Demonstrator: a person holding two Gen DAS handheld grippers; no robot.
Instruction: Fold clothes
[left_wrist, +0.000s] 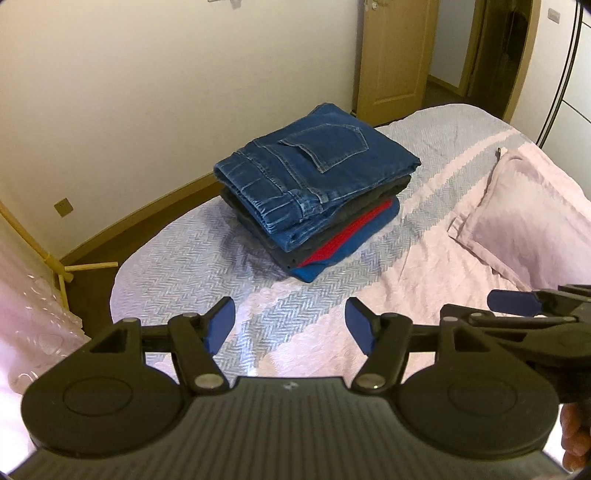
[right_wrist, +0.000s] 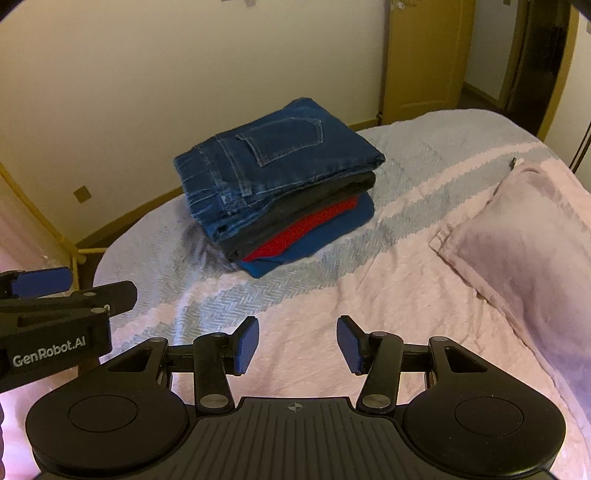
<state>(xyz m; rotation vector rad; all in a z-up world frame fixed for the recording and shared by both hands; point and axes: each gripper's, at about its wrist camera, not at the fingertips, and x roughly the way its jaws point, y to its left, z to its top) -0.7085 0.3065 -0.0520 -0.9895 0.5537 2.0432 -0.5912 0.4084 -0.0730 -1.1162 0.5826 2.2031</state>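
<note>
The left gripper (left_wrist: 290, 325) has its blue pads (left_wrist: 221, 325) spread wide with nothing between them, only bedspread below. The right gripper (right_wrist: 297, 343) is open too, a little narrower, and also empty. The two hang side by side above the near part of the bed (left_wrist: 295, 314), pointing down and forward, each showing at the edge of the other's view.

Beyond the fingers, toward the far left corner of the bed, sits a stack of folded clothes. Jeans (left_wrist: 317, 173) lie on top, back pocket up, waistband turned toward the grippers. Under them is a dark grey piece (left_wrist: 295, 247), then a red one (left_wrist: 343, 236), and a blue one (left_wrist: 332, 258) at the bottom, resting on the bedspread. The grippers are well apart from the stack.

A pink pillow (left_wrist: 524, 210) lies along the right edge of the bed. Behind the bed are a pale wall and a wooden door (left_wrist: 391, 55).
</note>
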